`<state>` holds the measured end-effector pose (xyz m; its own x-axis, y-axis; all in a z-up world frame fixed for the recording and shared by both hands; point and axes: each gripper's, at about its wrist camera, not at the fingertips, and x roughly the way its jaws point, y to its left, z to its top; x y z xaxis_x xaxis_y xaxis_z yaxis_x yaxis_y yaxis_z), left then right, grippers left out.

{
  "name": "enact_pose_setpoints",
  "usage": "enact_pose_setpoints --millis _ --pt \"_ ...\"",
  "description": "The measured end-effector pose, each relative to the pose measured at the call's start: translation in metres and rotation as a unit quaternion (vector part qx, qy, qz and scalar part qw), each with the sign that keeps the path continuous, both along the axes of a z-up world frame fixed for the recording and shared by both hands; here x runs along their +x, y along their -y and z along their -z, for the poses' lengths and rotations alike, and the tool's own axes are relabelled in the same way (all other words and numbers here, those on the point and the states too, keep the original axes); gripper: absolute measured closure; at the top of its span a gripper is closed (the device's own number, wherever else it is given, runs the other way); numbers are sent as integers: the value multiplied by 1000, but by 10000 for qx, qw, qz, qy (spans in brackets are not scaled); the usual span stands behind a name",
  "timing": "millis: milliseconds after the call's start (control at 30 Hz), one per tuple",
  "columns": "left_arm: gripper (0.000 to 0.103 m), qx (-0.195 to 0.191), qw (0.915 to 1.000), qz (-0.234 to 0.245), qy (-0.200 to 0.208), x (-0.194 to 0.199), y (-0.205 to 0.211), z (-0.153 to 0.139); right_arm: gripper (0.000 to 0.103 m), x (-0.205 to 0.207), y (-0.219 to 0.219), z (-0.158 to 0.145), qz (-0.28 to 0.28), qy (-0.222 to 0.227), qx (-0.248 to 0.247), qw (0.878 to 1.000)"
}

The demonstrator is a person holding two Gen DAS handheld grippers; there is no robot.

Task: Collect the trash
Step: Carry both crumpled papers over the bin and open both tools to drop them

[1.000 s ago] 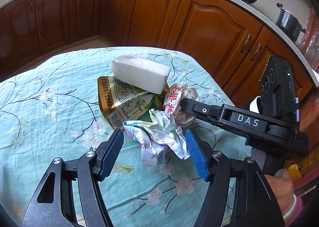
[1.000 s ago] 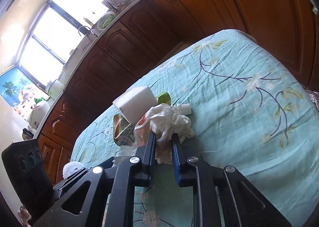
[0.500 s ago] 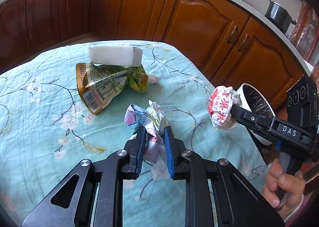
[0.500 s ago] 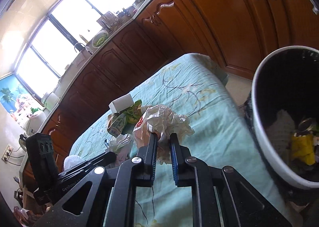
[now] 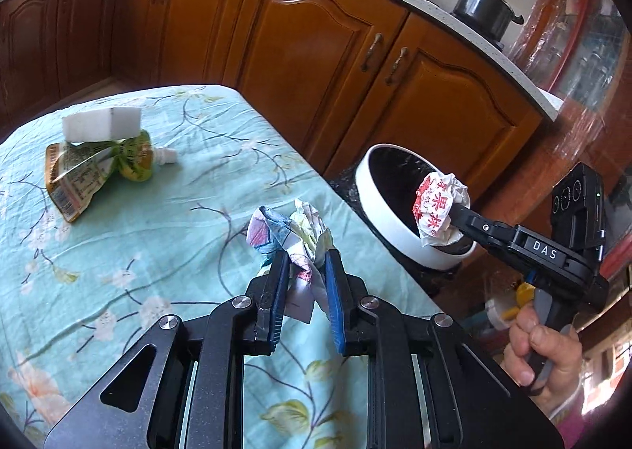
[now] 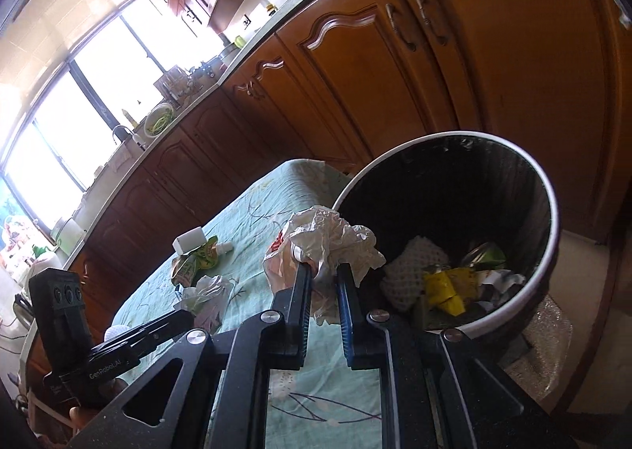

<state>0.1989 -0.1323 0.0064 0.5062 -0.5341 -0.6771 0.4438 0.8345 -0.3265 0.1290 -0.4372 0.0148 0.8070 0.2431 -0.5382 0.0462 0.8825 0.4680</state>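
Left wrist: tongs clamped on crumpled wrapper.

two grippers, two crumpled wrappers, one bin, one pouch, one white block, one pot

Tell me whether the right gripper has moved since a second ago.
Yes. The right gripper, shut on the crumpled wrapper, has carried it from the table toward the bin.

The left wrist view looks steeply down along its fingers across the counter toward the cabinets. The right wrist view, tilted, faces the bin close by. Both share counter, bin and cabinets.
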Motion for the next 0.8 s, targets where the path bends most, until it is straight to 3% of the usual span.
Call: enact_pose_setpoints --millis 800 --pt "86 149 9960 851 238 5 113 -21 89 -4 65 0 526 -110 -272 9982"
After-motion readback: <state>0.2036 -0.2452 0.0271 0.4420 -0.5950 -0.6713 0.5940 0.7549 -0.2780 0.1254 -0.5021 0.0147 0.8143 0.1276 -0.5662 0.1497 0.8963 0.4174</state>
